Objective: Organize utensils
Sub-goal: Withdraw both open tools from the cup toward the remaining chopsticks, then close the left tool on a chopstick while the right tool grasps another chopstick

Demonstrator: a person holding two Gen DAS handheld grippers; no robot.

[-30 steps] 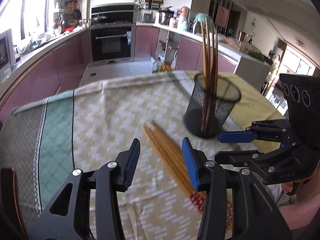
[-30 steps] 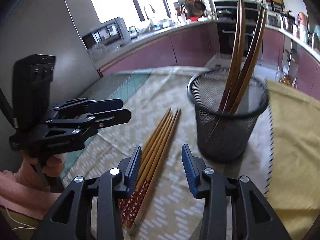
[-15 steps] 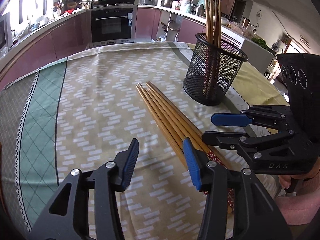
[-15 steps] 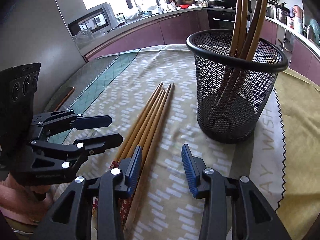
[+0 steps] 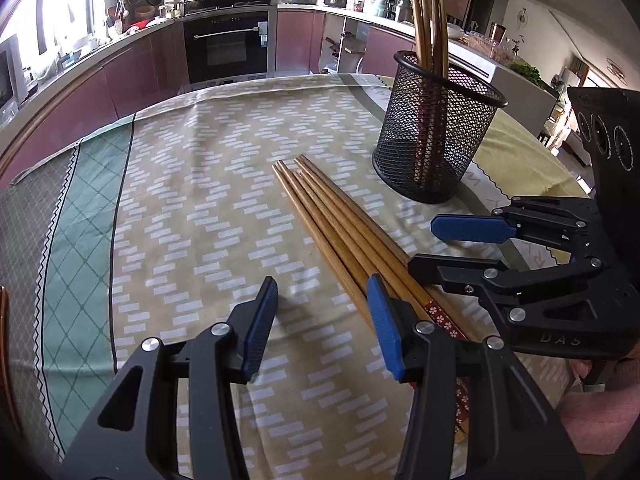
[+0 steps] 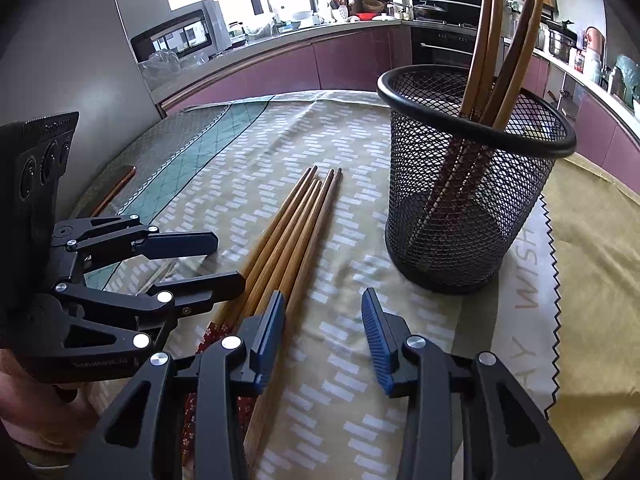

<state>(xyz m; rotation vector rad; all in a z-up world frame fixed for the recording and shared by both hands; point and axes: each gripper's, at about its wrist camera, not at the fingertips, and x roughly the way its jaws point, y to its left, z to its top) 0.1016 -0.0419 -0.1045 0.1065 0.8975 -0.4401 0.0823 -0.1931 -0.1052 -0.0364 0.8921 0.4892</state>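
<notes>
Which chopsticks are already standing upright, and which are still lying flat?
The chopsticks in the black mesh cup stand upright, leaning on its rim. The loose bundle lies flat on the tablecloth beside it.

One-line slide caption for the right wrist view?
Both open grippers, right and left, flank loose chopsticks beside a mesh holder.

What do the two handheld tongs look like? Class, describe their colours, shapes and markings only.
The left tongs and the right tongs are matte black linkage frames with triangular cut-outs and silver pivot bolts. Each finger ends in a flat, ribbed blue pad. In the left view, the right unit shows pale lettering that looks like "DAS" and a black block with three round rings. Pink sleeves show at the frame edges.
</notes>
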